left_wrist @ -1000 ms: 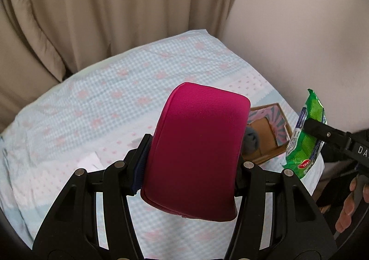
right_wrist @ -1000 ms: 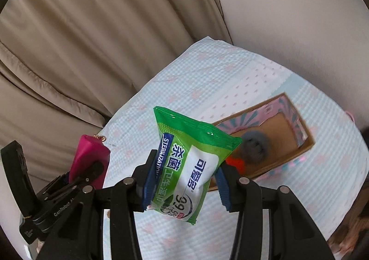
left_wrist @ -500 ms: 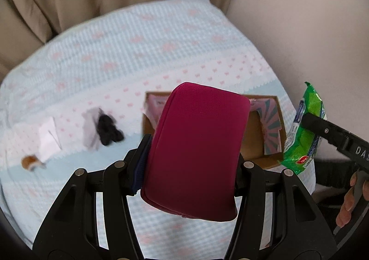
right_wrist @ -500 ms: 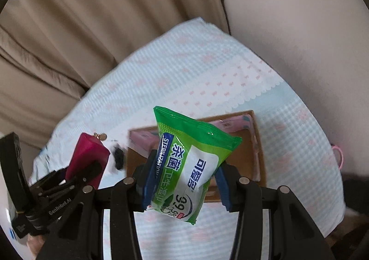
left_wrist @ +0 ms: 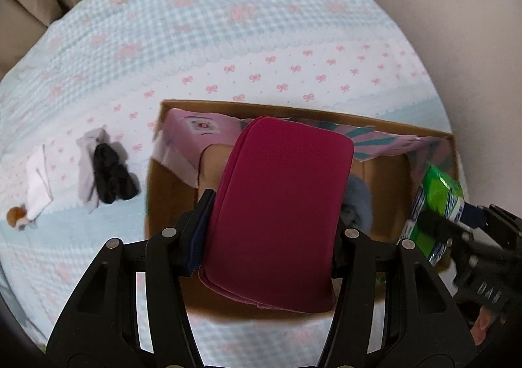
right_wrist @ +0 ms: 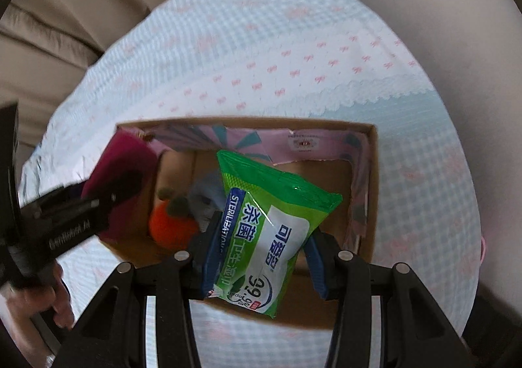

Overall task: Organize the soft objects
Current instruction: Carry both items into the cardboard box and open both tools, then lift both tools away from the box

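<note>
My left gripper (left_wrist: 270, 237) is shut on a magenta soft pouch (left_wrist: 277, 205) and holds it above the open cardboard box (left_wrist: 169, 191). My right gripper (right_wrist: 261, 253) is shut on a green wet-wipes pack (right_wrist: 270, 224), also above the box (right_wrist: 372, 191). The pouch also shows in the right wrist view (right_wrist: 124, 165), and the wipes pack in the left wrist view (left_wrist: 437, 205). Inside the box lie an orange plush (right_wrist: 173, 227) and a grey fluffy item (right_wrist: 205, 198).
The box sits on a bed with a pale blue and pink bow-print cover (left_wrist: 228, 25). Left of the box lie black and white socks (left_wrist: 104, 172), a white cloth (left_wrist: 39, 182) and a small brown toy (left_wrist: 16, 214). Beige curtains (right_wrist: 65, 9) hang behind.
Both grippers have tilted down and moved over the box with their loads; the box now fills the view beneath them.
</note>
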Motion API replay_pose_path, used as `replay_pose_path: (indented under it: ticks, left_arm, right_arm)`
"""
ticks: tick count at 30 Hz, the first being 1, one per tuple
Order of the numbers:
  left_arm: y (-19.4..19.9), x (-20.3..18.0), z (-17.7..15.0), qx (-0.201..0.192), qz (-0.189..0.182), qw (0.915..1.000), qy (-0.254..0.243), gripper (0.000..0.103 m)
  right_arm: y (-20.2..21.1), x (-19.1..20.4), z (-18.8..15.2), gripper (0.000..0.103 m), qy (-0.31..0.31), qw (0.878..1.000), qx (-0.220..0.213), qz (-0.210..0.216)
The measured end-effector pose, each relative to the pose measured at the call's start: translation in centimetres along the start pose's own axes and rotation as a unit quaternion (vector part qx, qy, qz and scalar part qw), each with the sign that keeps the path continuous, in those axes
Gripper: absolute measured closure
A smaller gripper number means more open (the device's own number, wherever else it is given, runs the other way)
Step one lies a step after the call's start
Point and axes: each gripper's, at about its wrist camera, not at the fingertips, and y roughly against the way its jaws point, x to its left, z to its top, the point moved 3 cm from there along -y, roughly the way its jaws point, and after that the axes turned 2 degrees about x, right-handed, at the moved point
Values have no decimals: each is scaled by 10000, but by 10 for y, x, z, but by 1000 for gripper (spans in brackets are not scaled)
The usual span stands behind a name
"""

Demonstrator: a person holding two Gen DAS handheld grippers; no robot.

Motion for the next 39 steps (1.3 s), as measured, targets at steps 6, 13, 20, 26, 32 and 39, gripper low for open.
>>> replay_pose_path:
  ticks: [6,13,20,26,32,39]
  left_arm:
    - [-15,-4,2,98,126,9999,-58,51]
    - [-6,-13,7,5,339,9984,-446,0]
    - [10,-19,12,-126,532,9961,-696,0]
    - [22,-17,6,-133,491,9968,-610,0]
    - [50,-16,-3,-300,423,9969,-596,0]
    - [100,-11,-17,-671,264,9957,-577,0]
  right_arm:
    - [-20,6,-4,60,621,9978,94,-222]
    - [-32,4,-4,22,540,9981,291,-14]
    - [-27,-2,-20,0,485,9987,120,73]
    - [-13,0,-23,0,421,9990,-121,78]
    - [17,9,-24,0,492,9981,-378,-40]
    - [68,26,-27,0,454,9948,-898,-135]
